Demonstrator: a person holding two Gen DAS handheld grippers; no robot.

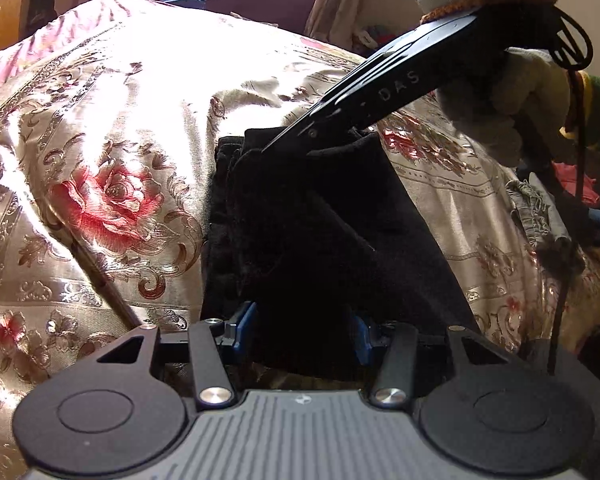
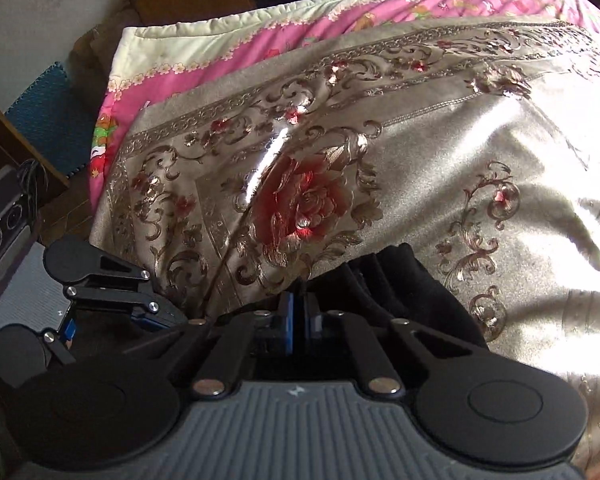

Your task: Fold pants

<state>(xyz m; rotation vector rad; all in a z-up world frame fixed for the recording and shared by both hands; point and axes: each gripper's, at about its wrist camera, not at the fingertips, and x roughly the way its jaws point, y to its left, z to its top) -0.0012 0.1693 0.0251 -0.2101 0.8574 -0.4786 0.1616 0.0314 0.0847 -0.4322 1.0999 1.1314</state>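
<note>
Two claws work over a bed [image 2: 440, 128] spread with a shiny beige bedcover [image 1: 100, 128] patterned in red roses and gold scrolls, which fills most of both views. Broad bare stretches of this cover lie open to the left of the pants in the left wrist view and to the far side and right of them in the right wrist view. Under it a pink and cream quilt [image 2: 228, 44] shows along the far left edge of the bed, and beyond that edge stand wooden furniture and a blue mat. The black pants [image 1: 320, 232] lie as a dark, already doubled bundle running from near to far across the cover, their stacked fold edges showing along the left side. The left claw [image 1: 300, 332] straddles the near end of the bundle, its blue pads [image 1: 246, 320] set apart with the cloth between them; whether they press on it cannot be told. The right claw [image 2: 299, 320] has its pads drawn together, pinching the far edge of the pants, and a gloved hand [image 1: 512, 100] grips its handle at the far right. No earlier picture is at hand to compare.
</note>
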